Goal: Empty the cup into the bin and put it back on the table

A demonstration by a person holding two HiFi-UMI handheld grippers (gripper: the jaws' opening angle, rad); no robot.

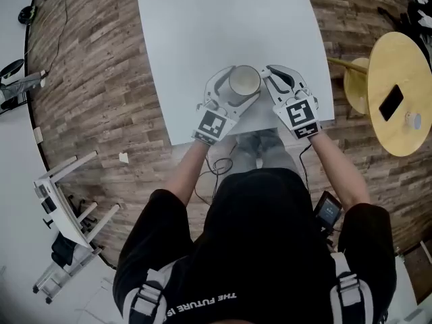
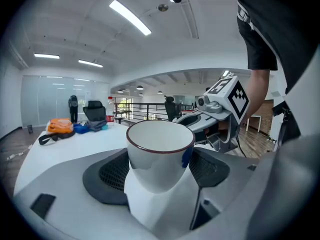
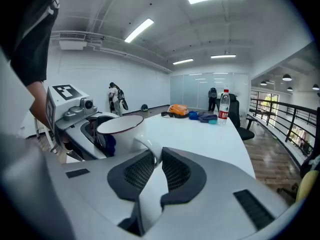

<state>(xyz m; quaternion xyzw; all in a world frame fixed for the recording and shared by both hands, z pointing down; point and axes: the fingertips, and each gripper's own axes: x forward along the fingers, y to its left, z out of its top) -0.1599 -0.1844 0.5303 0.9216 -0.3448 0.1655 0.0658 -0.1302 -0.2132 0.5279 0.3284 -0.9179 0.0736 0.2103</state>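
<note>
A white cup [image 1: 244,82] with a dark rim stands upright near the front edge of the white table [image 1: 202,25]. My left gripper [image 1: 233,88] is shut on its body; in the left gripper view the cup [image 2: 160,154] fills the gap between the dark pads [image 2: 112,174]. My right gripper [image 1: 269,77] is at the cup's right side, shut on the handle [image 3: 149,148], with the cup [image 3: 117,131] just beyond the jaws. The cup's inside looks empty in the head view. Its base is hidden, so I cannot tell if it rests on the table. No bin is in view.
An orange bag [image 3: 177,110], dark cloths and a water bottle [image 3: 224,106] lie at the table's far end. A round yellow table [image 1: 398,123] with a phone [image 1: 391,102] and a stool [image 1: 354,83] stand to the right. A white rack [image 1: 67,201] lies on the floor at the left.
</note>
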